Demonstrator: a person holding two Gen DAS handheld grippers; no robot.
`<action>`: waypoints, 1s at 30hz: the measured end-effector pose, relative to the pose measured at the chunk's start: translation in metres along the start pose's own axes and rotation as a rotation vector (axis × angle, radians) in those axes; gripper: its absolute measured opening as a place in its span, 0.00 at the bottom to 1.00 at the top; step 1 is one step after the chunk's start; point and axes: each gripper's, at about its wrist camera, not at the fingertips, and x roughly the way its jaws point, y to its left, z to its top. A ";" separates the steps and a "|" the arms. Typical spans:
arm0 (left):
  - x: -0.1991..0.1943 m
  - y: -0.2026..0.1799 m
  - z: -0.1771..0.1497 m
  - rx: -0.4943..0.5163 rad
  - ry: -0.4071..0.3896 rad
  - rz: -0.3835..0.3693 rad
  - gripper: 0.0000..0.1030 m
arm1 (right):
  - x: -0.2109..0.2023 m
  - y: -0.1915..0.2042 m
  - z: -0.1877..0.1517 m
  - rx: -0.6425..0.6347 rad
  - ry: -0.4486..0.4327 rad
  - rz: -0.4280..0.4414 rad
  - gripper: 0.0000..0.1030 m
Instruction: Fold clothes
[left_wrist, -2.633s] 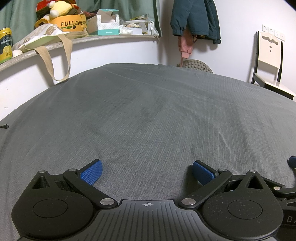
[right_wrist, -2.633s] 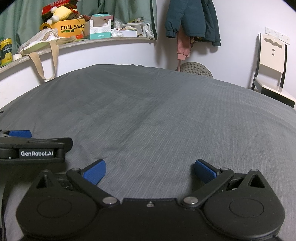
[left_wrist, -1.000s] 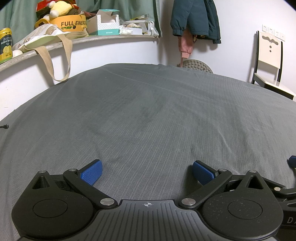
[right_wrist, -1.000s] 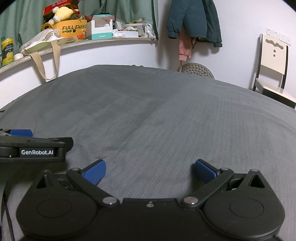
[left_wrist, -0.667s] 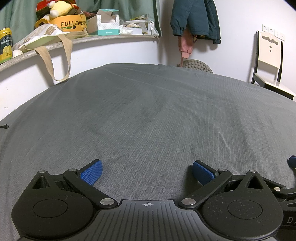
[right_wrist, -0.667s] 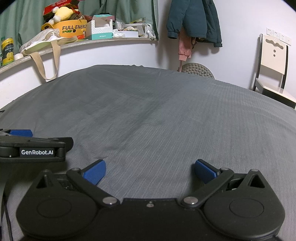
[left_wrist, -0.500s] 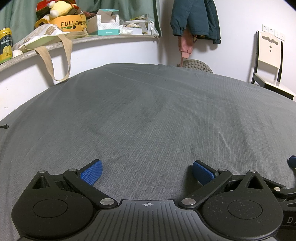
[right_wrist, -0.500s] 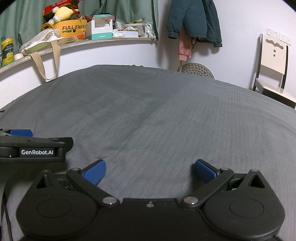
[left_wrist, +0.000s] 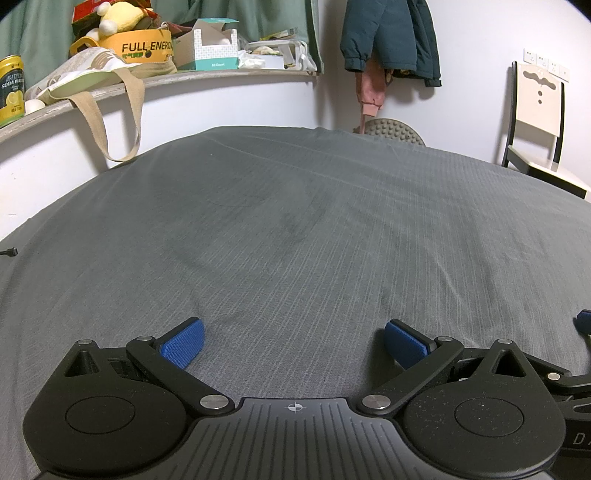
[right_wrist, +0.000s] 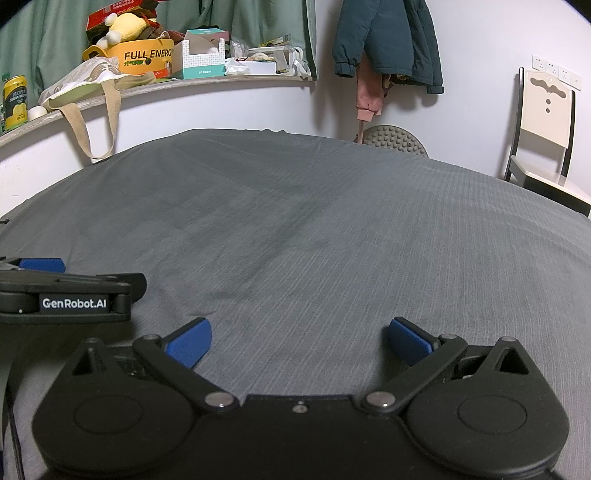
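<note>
Ahead of you a grey sheet (left_wrist: 295, 229) lies spread, with a tote bag (left_wrist: 96, 74), yellow soda can (left_wrist: 11, 88) and tissue box (left_wrist: 216, 44) on the shelf (left_wrist: 221, 74), a teal jacket (left_wrist: 391, 33) hanging, and a chair (left_wrist: 539, 110) on the right.

The left gripper (left_wrist: 293, 341) sits low over a grey bedsheet (left_wrist: 295, 229), its blue-padded fingers (left_wrist: 183, 343) spread wide with only sheet between them. A blue tip of the right gripper (left_wrist: 584, 321) shows at the right edge. Beyond the bed, a shelf (left_wrist: 221, 75) carries a yellow can (left_wrist: 11, 90), a tote bag (left_wrist: 92, 79) whose strap hangs down, a plush toy (left_wrist: 118, 16) and a tissue box (left_wrist: 214, 44). A dark jacket (left_wrist: 391, 35) hangs on the wall, with a chair (left_wrist: 537, 122) to the right.
</note>
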 end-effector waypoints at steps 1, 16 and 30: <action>0.000 0.000 0.000 0.000 0.000 0.000 1.00 | 0.000 0.000 0.000 0.000 0.000 0.000 1.00; 0.000 0.000 0.000 0.004 0.000 -0.007 1.00 | 0.000 0.000 0.000 0.000 0.000 0.000 1.00; 0.000 0.000 0.001 -0.002 0.000 0.004 1.00 | -0.001 -0.001 -0.001 -0.001 0.000 0.000 1.00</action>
